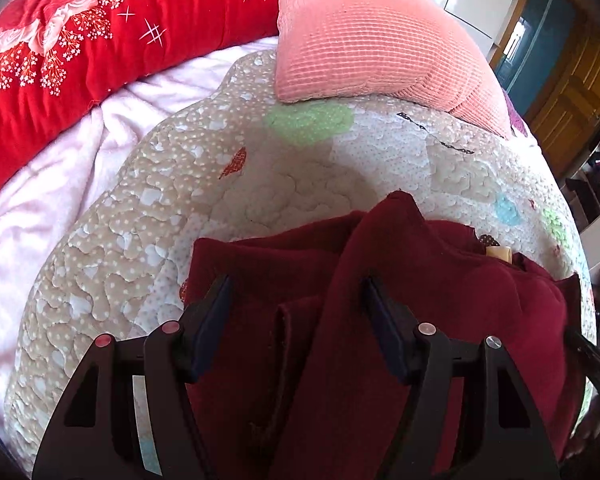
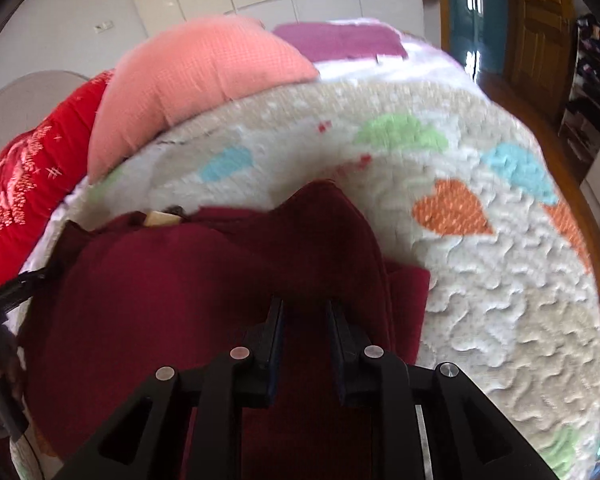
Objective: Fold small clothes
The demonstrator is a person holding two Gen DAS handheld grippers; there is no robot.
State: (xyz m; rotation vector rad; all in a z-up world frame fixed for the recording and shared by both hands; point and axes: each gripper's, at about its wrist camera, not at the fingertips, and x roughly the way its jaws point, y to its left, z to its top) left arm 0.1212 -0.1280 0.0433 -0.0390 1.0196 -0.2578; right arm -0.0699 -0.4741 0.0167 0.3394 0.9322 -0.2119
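Dark red cloth [image 1: 380, 320] lies in a soft heap on the quilt with hearts [image 1: 148, 240], near the front edge of the bed and right under both of my tongs. This is the small piece of clothing I have to fold. It is bunched up, with a tall ridge running up the middle and a little pale tag [image 1: 499, 253] peeking out near its far edge.

My left gripper [image 1: 296, 292] has its jaws standing wide apart. The cloth sits under and between them, but the pads do not squeeze it, so it holds nothing.

My right gripper [image 2: 304, 312] has its jaws close together with only a narrow gap. Red cloth fills that gap in the right wrist view, but the picture is blurry and I cannot tell if the pads really pinch it.

I think I am at the start of a fold, at the step of getting hold of the cloth on two sides. Next I should make sure the right tongs have a real bite on an edge, then close the left tongs on another edge. After that I would lift and spread the cloth flat, because it is too lumpy to fold neatly.

A pink pillow [image 1: 360, 40] and a bright red blanket [image 1: 80, 40] lie farther back, well away from the cloth.
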